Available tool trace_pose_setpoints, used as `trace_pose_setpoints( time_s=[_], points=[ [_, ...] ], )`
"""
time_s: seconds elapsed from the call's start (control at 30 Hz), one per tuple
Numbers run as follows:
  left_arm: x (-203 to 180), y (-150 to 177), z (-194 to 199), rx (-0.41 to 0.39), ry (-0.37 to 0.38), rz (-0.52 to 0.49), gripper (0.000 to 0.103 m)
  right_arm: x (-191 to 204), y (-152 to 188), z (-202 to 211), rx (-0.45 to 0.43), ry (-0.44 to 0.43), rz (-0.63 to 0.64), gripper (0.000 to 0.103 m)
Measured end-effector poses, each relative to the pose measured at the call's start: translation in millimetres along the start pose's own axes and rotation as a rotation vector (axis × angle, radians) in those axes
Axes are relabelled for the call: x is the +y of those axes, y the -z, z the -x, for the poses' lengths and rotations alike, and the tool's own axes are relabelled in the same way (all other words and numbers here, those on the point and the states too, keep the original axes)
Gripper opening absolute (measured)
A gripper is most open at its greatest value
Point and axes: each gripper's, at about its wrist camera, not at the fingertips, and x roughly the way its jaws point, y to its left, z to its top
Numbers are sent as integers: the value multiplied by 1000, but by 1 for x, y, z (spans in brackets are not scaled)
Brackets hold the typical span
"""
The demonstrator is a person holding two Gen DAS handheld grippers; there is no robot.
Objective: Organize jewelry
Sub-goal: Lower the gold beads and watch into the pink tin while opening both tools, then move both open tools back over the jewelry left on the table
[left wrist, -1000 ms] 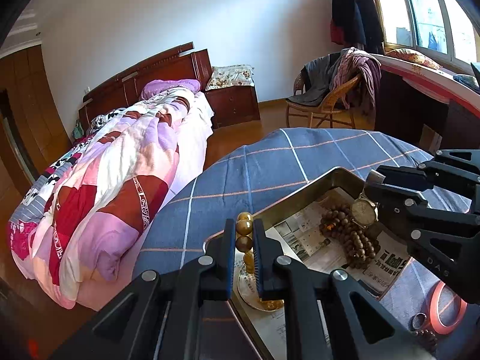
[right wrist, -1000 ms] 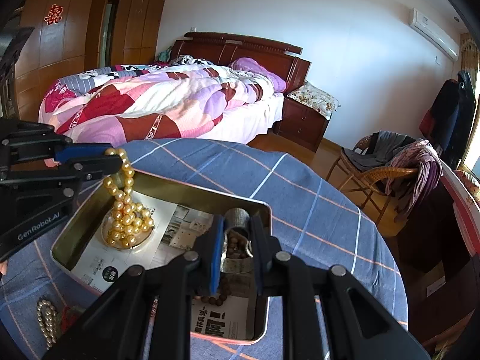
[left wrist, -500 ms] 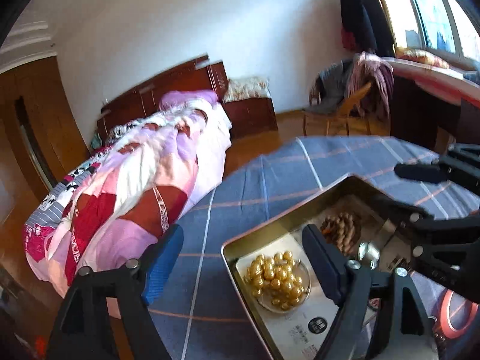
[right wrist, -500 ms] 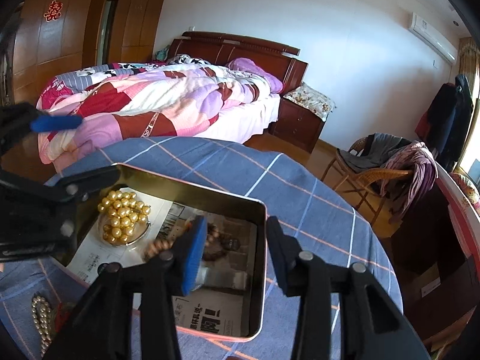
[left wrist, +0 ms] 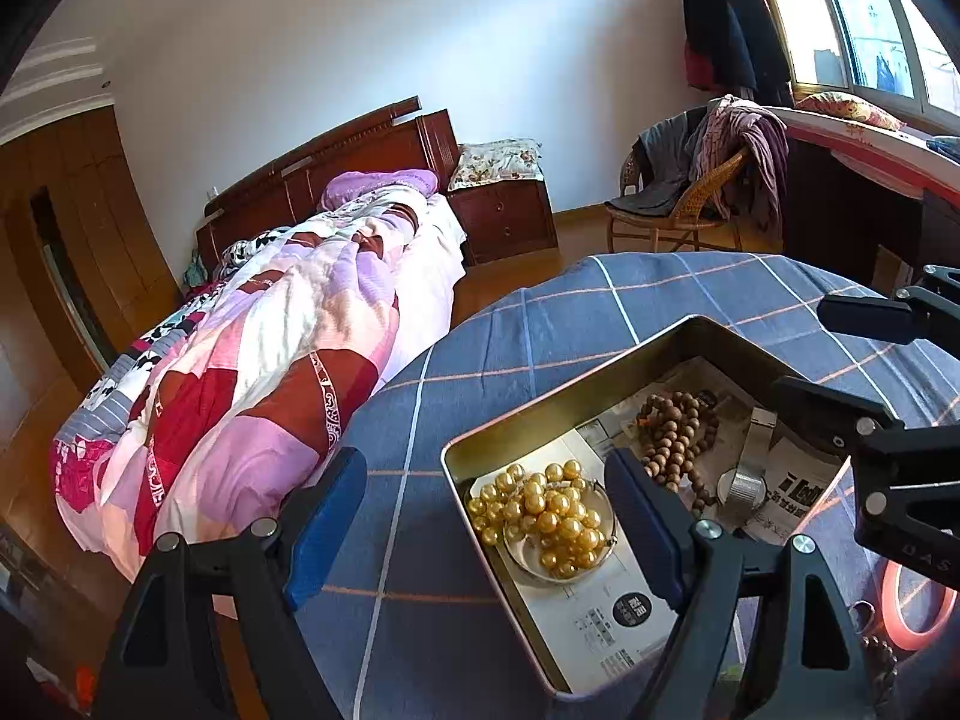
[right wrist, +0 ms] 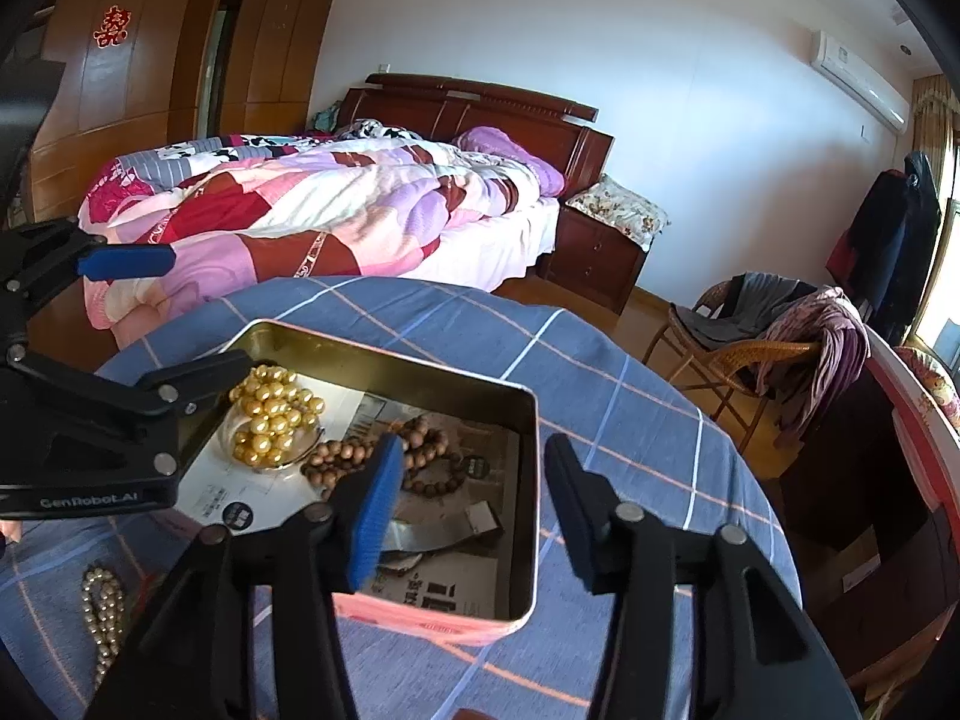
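Observation:
A metal tin (left wrist: 576, 402) (right wrist: 456, 375) lined with newspaper sits on the blue checked tablecloth. Inside lie a gold bead necklace (left wrist: 543, 510) (right wrist: 273, 417) on a small glass dish, a brown wooden bead bracelet (left wrist: 675, 438) (right wrist: 420, 453) and a silver wristwatch (left wrist: 747, 477) (right wrist: 432, 531). My left gripper (left wrist: 486, 528) is open and empty above the tin's left end. My right gripper (right wrist: 471, 507) is open and empty above the tin's right end, over the watch.
A pale pearl strand (right wrist: 102, 612) lies on the cloth left of the tin. A pink bangle (left wrist: 918, 606) and small rings (left wrist: 864, 612) lie to the right. A bed (left wrist: 270, 348), a wicker chair (left wrist: 678, 210) and a desk (left wrist: 858, 192) stand beyond the round table.
Both grippers have opened. The left let the gold necklace drop onto the dish; the right let the watch down into the tin. Both have drawn back a little.

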Motion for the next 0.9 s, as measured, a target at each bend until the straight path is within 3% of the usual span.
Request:
trace_pose_setpoints(
  time_s=[0.9],
  points=[
    [-11,30,26,29,-26,-4,82,10,30,31,8,-30,-54,60]
  ],
)
